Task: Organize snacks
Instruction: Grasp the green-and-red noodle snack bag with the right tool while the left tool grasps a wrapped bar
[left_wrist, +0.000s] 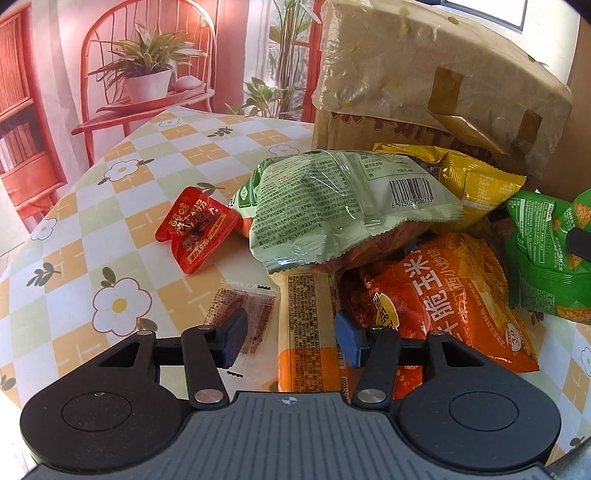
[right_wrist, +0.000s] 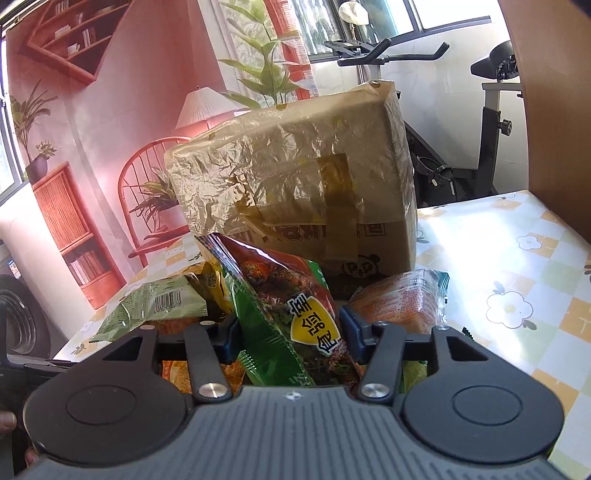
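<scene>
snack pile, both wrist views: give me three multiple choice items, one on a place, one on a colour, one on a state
1. Where does the small red packet lie?
A. on the tablecloth, left of the pale green bag
B. on top of the cardboard box
C. between the left tongs

2. What colour is the bag with the barcode on top of the pile?
A. pale green
B. blue
C. black

3. How do the right tongs stand?
A. shut tight on nothing
B. open, with the green and red bag between the fingers
C. out of view

Answers:
1. A: it lies flat on the checked tablecloth beside that bag.
2. A: its wrapper is pale green with black print.
3. B: the green and red bag fills the gap, and whether the pads touch it cannot be told.
</scene>
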